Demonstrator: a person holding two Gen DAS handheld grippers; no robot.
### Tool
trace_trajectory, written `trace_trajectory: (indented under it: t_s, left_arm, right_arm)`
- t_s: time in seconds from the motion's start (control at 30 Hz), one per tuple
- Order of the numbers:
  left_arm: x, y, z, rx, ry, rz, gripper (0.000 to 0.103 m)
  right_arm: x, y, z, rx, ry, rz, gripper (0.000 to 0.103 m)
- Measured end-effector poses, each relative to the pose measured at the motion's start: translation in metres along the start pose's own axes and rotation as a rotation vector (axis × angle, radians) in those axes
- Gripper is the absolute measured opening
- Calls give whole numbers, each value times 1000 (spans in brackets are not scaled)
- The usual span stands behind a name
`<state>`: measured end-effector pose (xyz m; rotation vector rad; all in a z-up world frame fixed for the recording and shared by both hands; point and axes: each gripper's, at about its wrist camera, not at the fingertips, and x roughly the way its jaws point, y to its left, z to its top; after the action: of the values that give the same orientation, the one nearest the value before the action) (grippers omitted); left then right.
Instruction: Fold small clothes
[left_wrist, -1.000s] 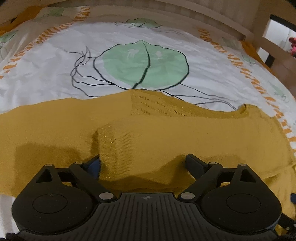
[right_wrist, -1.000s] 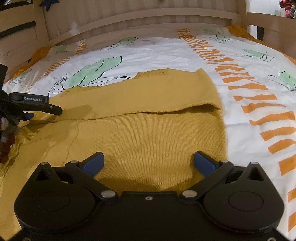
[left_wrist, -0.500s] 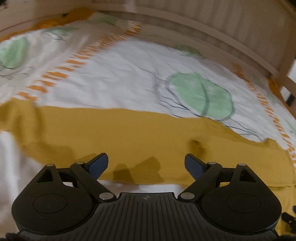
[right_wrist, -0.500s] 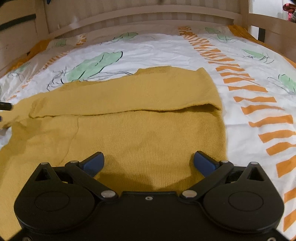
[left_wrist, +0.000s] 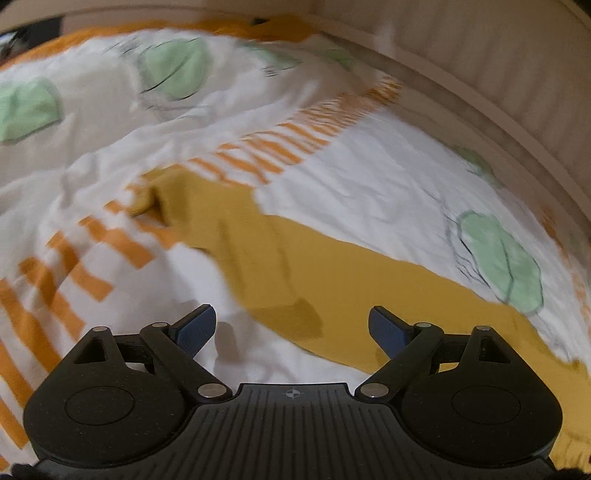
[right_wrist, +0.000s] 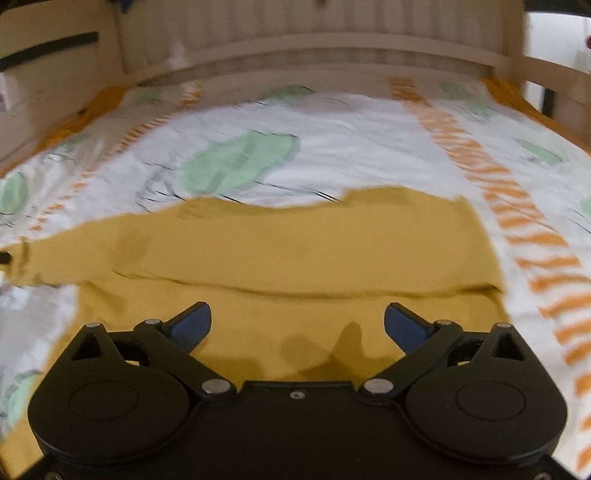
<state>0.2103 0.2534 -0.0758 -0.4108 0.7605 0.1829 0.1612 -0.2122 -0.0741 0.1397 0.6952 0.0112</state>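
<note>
Both sets of jaws stand spread and empty: the left gripper (left_wrist: 291, 326) over the outstretched sleeve (left_wrist: 236, 229), likely lining up its fold, the right gripper (right_wrist: 297, 326) above the mustard sweater (right_wrist: 295, 258), part-folded on the bed (right_wrist: 351, 140).

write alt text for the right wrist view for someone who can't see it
A mustard yellow sweater lies flat on a bed, one part folded across its body, seen just past the open, empty right gripper. It rests on a white bedspread printed with green leaves and orange dashes, with a pale wooden bed frame behind. The image is slightly blurred.
</note>
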Motion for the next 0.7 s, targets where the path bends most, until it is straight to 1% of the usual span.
trace_trajectory:
  t_s: [0.13, 0.23, 0.3, 0.43, 0.53, 0.57, 0.6, 0.7]
  left_arm:
    - [2, 23, 8, -60, -7, 5, 90]
    - [1, 36, 15, -80, -25, 8, 90]
    - [2, 41, 20, -83, -33, 10, 90]
    - [6, 51, 29, -105, -38, -1, 90]
    - [11, 55, 34, -113, -38, -7, 90]
    - [12, 57, 34, -113, -35, -6, 90]
    - [14, 58, 35, -113, -31, -6, 90]
    - [20, 61, 34, -111, -22, -10, 90]
  right_arm:
    - [12, 27, 9, -42, -12, 56, 101]
    - [25, 45, 13, -72, -7, 81, 100]
    - [35, 54, 19, -79, -3, 110, 96]
    - [58, 71, 35, -86, -13, 111, 94]
    - [78, 83, 49, -102, -11, 131, 82]
    - [86, 88, 53, -115, -9, 139, 75]
    - [89, 92, 55, -127, -8, 139, 70]
    - [97, 108, 59, -147, -18, 149, 69]
